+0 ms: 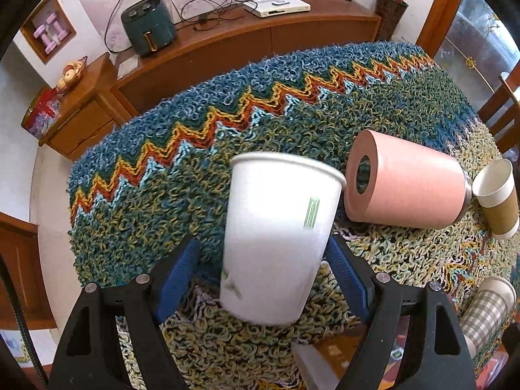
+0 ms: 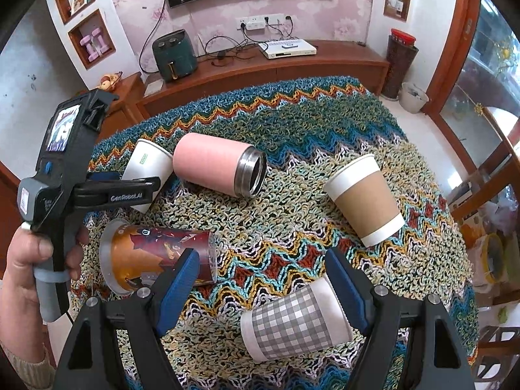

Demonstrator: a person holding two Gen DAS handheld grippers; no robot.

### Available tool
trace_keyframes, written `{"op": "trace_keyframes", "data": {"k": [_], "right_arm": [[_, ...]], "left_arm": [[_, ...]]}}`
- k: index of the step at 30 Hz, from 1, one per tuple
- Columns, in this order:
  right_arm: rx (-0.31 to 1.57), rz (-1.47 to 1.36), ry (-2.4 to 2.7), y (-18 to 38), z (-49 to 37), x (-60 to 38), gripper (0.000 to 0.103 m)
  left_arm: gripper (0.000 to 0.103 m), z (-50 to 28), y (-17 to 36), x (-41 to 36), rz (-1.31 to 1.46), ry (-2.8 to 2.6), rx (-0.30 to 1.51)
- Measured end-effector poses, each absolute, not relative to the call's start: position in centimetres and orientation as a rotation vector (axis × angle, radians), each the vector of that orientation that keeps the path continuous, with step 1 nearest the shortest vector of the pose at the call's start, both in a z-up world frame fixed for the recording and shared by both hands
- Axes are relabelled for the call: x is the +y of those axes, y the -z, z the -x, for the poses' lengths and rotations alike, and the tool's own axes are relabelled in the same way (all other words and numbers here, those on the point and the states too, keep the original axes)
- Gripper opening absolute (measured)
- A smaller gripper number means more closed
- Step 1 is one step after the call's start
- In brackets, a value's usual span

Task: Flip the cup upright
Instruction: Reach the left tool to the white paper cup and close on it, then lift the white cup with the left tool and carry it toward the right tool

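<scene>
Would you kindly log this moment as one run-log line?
left tongs: around white cup, tilted, grip unclear | right tongs: open, empty | pink tumbler: on side | checked cup: on side

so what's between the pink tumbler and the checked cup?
Right wrist view: only bare rug between pink tumbler and checked cup.

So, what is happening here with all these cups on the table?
A person holds a gripper in each hand and is setting tipped cups upright. The left gripper has the white cup between its fingers, mouth up and a little tilted; the fingers look slightly apart from it, so I cannot tell if it is gripped. The right gripper is open and holds nothing. The pink tumbler, brown cup, checked cup and printed cup lie on their sides on the rug.
</scene>
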State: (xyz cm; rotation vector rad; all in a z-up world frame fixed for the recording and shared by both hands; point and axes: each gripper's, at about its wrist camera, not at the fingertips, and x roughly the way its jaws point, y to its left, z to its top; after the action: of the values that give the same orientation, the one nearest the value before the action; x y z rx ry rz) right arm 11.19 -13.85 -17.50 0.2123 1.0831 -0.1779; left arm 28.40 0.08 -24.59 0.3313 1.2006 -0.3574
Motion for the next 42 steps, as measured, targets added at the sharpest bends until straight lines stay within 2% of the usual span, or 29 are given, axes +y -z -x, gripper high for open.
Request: {"op": "trace_keyframes", "data": {"k": [14,17,18,19,25,34,42], "right_arm": [[1.092,-0.227,0.171,17.8,-11.2,-13.9,0.080],[1.092,-0.226,0.168,17.6,-11.0,-13.8,0.080],[1.092,-0.227,0.168,17.5,-11.0,-13.8,0.080],[1.090,-0.228,0.169,17.4,-10.9,-13.8,0.080],[1.080,-0.226,0.169,16.9,-10.5,-13.7,0.080],[1.054,-0.219,0.153,15.8,-9.2,-13.0,0.080],[1.026,-0.209,0.125,13.8,-7.0,-12.7,0.080]], "left_arm": [[0.083,-30.2,24.9,-0.2,-0.264,0.355,1.301],[0.080,-30.1,24.7,-0.4,-0.280,0.355,1.300],[0.072,-30.1,24.7,-0.6,-0.286,0.358,1.302],[0.071,-30.1,24.8,-0.7,-0.287,0.357,1.310],[0.071,-29.6,24.4,-0.2,-0.282,0.324,1.312],[0.070,-27.3,20.9,3.6,-0.245,0.241,1.253],[0.070,-20.7,16.0,7.1,-0.191,0.203,1.201]]}}
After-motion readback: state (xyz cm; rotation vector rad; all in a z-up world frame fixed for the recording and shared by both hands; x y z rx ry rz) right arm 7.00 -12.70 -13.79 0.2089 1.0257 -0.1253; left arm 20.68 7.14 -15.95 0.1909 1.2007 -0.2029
